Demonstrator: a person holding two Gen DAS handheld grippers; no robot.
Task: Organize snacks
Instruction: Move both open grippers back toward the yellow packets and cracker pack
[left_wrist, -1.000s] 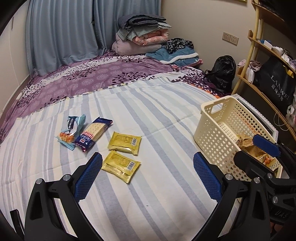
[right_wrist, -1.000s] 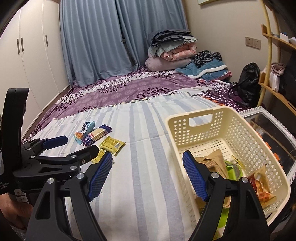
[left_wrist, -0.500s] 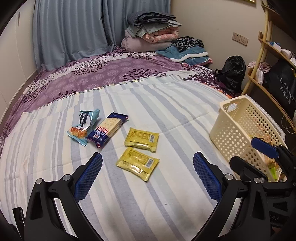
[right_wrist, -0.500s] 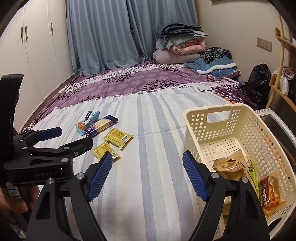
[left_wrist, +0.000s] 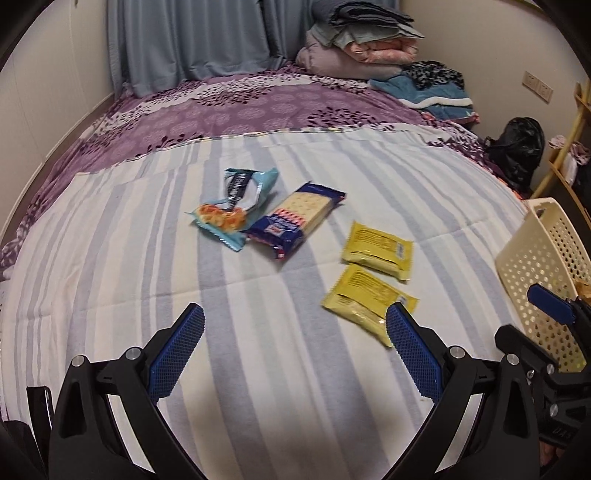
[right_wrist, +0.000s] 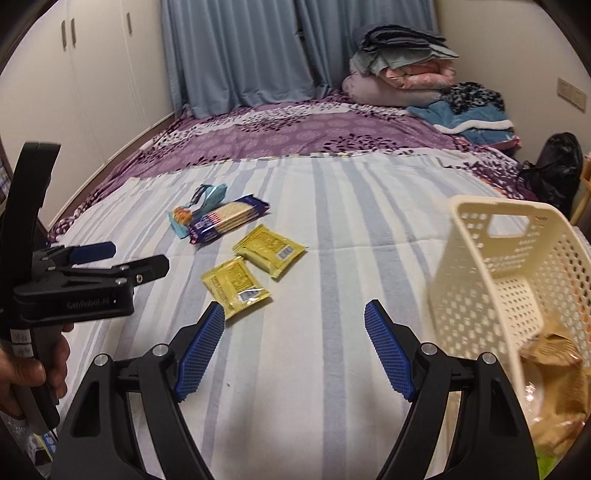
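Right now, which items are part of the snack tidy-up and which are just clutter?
Job: two yellow packets, cracker pack, teal snack bag, cream basket.
Clutter: folded bedding stack, blue blanket, black bag.

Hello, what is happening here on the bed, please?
A person holds a two-finger gripper in each hand above a striped bed cover, sorting snacks into a cream basket. Both the left gripper and the right gripper are open and empty. Four snacks lie loose on the cover: two yellow packets, a cracker pack and a light blue bag. The basket already holds some snack bags. Nothing is gripped at the moment.
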